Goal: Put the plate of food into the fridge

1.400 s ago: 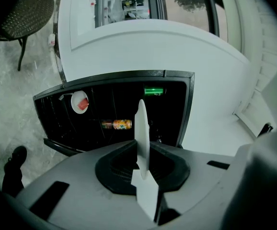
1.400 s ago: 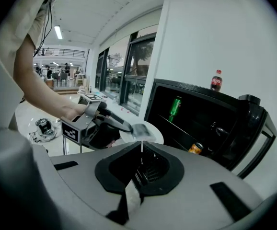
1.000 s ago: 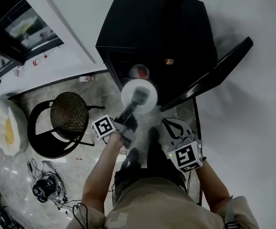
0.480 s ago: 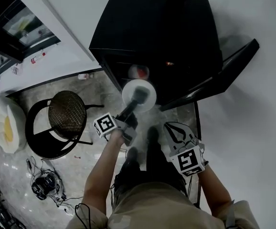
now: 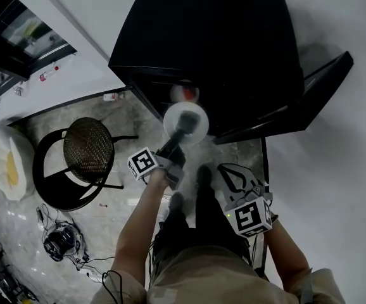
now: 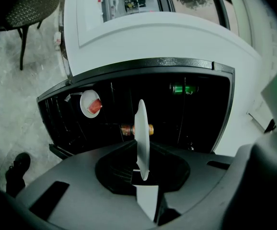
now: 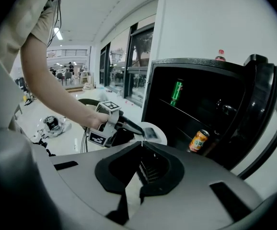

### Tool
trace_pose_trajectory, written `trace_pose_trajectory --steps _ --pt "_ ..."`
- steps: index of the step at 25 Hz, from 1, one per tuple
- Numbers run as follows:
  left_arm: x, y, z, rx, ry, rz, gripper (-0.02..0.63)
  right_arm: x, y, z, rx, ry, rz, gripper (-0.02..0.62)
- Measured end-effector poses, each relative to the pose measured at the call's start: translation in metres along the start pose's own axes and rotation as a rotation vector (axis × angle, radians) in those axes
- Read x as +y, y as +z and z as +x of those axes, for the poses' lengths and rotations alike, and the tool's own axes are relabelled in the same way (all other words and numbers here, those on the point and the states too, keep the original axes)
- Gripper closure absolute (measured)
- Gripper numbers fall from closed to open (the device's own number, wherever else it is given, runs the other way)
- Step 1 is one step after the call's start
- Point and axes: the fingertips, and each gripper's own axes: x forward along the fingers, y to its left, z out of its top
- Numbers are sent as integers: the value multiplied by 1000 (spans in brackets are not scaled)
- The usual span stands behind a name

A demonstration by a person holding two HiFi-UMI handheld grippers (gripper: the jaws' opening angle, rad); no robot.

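With our left gripper (image 5: 184,130) we pinch the near rim of the round white plate (image 5: 194,116), level just outside the open black fridge (image 5: 233,43), whose cavity lies straight ahead. Our right gripper (image 5: 224,170) hangs closed and empty.

The pale stone floor (image 5: 107,208) carries a round wicker chair (image 5: 89,149) and a tangle of cables (image 5: 59,242). Inside the open fridge (image 5: 221,37), a green can (image 7: 177,92) stands on the upper shelf (image 7: 191,118), with an orange can (image 7: 199,140) on the level below.
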Motion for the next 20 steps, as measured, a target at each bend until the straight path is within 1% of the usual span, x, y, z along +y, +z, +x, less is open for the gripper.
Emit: trace_pose_trajectory --steps 7,15,20 --pt "20 6 12 -22 30 -12 572 -2 -10 5 22 17 6 571" --pt "37 10 25 -60 47 -53 572 -8 -25 10 47 37 32 571" --pt "45 13 31 -74 58 -43 572 -10 -27 13 46 45 44 569"
